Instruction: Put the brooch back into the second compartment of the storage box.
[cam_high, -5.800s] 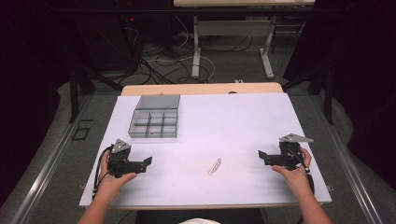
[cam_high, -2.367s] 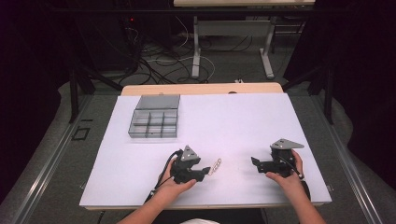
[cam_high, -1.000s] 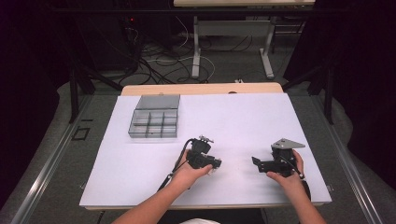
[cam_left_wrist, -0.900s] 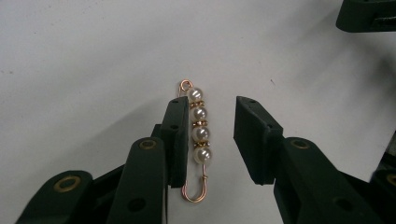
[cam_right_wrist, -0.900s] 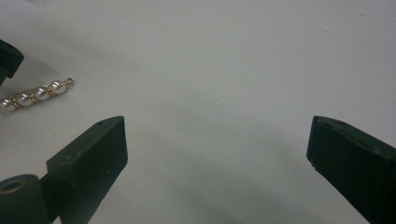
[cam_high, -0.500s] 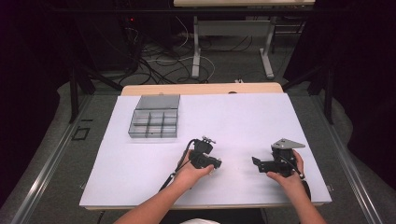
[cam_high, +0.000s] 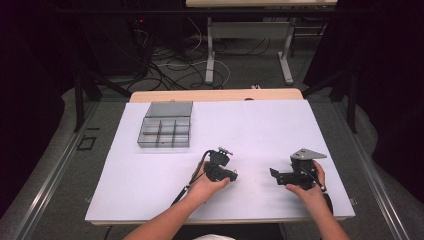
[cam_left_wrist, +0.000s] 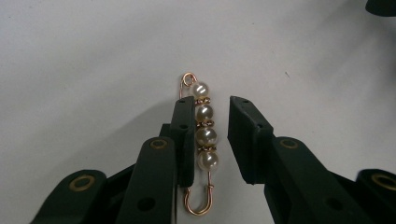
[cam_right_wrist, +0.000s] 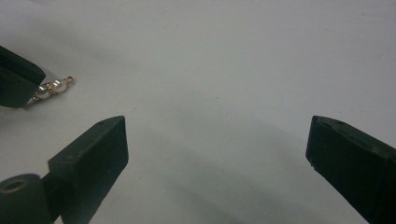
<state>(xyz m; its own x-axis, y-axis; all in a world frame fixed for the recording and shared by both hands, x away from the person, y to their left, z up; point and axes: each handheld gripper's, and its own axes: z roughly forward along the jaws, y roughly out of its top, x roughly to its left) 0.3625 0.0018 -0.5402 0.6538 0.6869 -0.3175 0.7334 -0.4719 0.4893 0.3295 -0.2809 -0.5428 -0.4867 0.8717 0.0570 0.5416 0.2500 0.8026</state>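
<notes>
A gold safety pin strung with several pearls (cam_left_wrist: 205, 135) lies flat on the white table. My left gripper (cam_left_wrist: 212, 107) is open, with one jaw on each side of the pin. Its left jaw rests against the pearls and a gap remains at the right jaw. In the high view this left gripper (cam_high: 231, 176) sits at the table's middle front and covers the pin. My right gripper (cam_high: 274, 174) is held to its right, pointing toward it. The right gripper (cam_right_wrist: 217, 140) is wide open with nothing between its jaws, and the pin (cam_right_wrist: 52, 87) shows at its far left.
A grey compartment box (cam_high: 165, 131) with its lid open stands at the back left of the white table (cam_high: 260, 125). Beyond the table's far edge are cables and table legs on the floor.
The left gripper came from the table's left front to the middle and settled over the pin. The right gripper shifted slightly inward. Little has moved in the last second.
</notes>
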